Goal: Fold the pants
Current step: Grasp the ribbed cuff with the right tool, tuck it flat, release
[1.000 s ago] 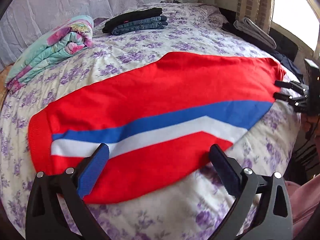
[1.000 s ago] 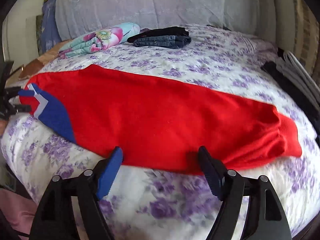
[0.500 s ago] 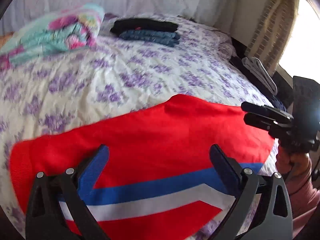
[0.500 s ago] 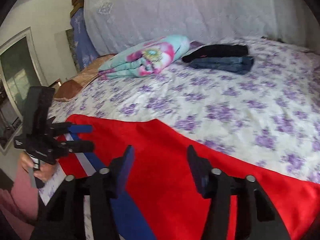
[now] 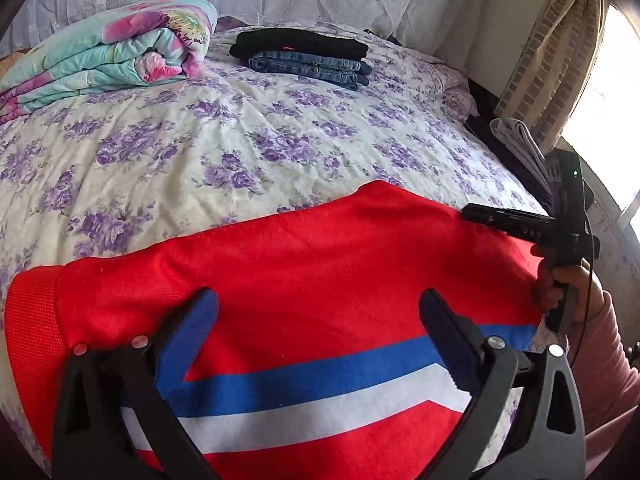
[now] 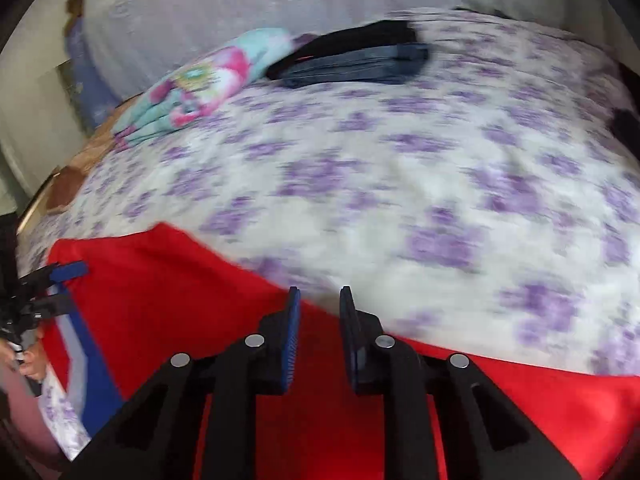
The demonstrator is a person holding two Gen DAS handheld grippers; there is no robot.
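Quilt (image 5: 108, 52): folded, floral, seen at the far left of the bed (image 5: 280, 136).

Clothes stack (image 5: 308, 56): black piece over jeans, folded, at the far side of the bed, just right of the quilt.

Pants (image 5: 304, 264): red, with a blue and a white stripe, laid flat along the near edge of the bed; a ribbed hem is seen at the left end. No cross fold is seen yet.

Left claw (image 5: 316, 340): spread wide, tilted downward over the left half of the pants; nothing is pinched, and whether its fingers touch the cloth cannot be told.

Right claw (image 6: 319, 300): tilted downward at the far edge of the pants, toward the right end; its jaws have just been closing and now stand narrowly apart. In the blurred right view a gap shows between the pads and no cloth is seen pinched; in the left view its tips lie at the red edge.

Hand (image 5: 560, 284): wrapped round the right claw's handle, a pink sleeve (image 5: 604, 356) behind it.

Step judged: grasping of the far edge, ahead of a fold. Next move judged: the right pads to be closed fully on the edge, the left claw to be brought to the matching edge and shut, then both lifted together.
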